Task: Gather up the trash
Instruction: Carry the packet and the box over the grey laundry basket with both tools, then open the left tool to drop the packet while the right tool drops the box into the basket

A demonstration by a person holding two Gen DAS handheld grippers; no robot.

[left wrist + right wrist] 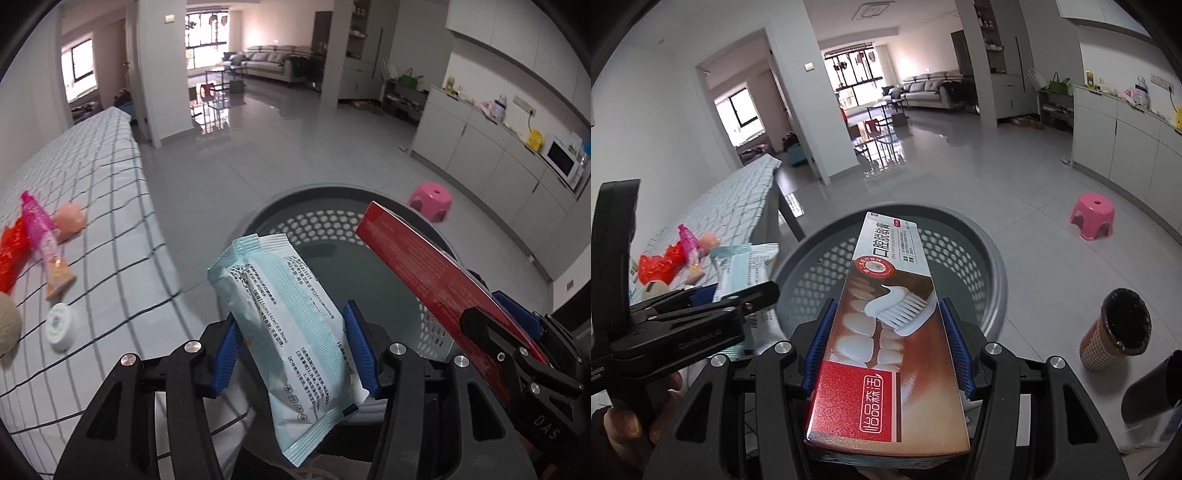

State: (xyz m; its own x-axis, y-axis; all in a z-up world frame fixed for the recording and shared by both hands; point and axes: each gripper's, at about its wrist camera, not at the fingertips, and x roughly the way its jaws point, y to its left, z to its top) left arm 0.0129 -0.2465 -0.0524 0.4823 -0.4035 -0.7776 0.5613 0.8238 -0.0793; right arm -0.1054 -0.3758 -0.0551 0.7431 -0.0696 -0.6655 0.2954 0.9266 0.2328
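My left gripper (291, 347) is shut on a pale blue wet-wipe packet (288, 325) and holds it above the near rim of a grey perforated basket (317, 225). My right gripper (886, 347) is shut on a red and brown toothpaste box (886, 332) and holds it over the same basket (960, 258). The box (436, 280) and right gripper (517, 332) show at the right of the left wrist view. The packet (746, 266) and left gripper (713, 306) show at the left of the right wrist view.
A checked tablecloth table (92, 192) at the left carries a pink tube (40, 236), red wrapper (13, 247), peach lump (70, 218) and white round tin (61, 325). A pink stool (1091, 216) and a lined bin (1115, 328) stand on the floor.
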